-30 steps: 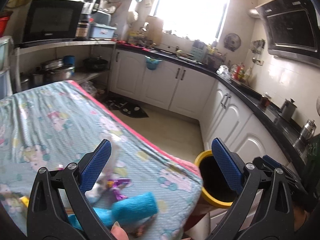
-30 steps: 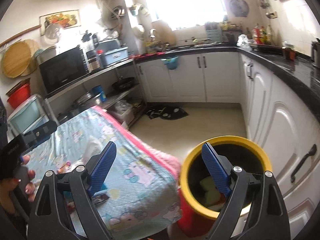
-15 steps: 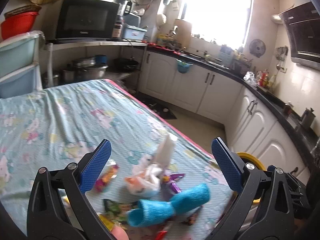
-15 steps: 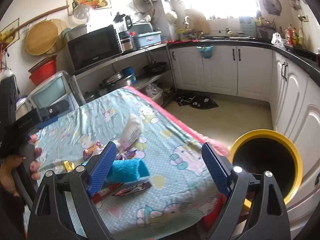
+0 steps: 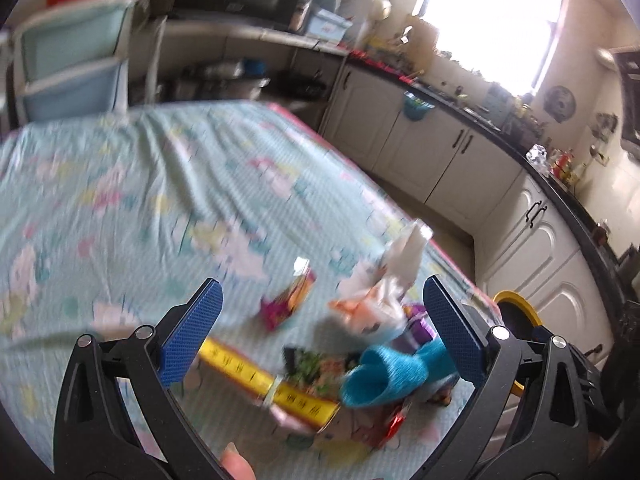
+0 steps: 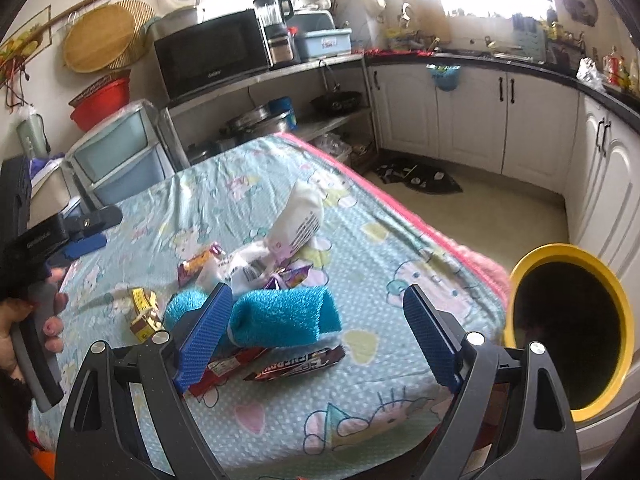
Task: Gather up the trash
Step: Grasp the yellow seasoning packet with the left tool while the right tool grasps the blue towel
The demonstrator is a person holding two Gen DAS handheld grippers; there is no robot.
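Since a second ago both views have swung from the yellow-rimmed bin (image 6: pixel 568 332) onto the worktop (image 6: pixel 256 184) and its trash. From left: the left gripper (image 5: pixel 320 332), jaws wide and empty, hangs over a yellow box (image 5: pixel 264 384) and wrappers (image 5: pixel 286 300); the right gripper (image 6: pixel 316 336), jaws likewise spread, hovers by the blue rolled cloth (image 6: pixel 280 316) and white bag (image 6: pixel 296 220). The trash lies near the worktop's pink edge; bare cloth stretches behind it, with the bin on the floor just beyond.

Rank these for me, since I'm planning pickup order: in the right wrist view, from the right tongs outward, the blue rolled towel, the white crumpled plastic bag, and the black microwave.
1. Blue rolled towel: between the open right tongs, on the tablecloth.
2. White crumpled plastic bag: behind the towel, mid-table.
3. Black microwave: on the shelf beyond the table.
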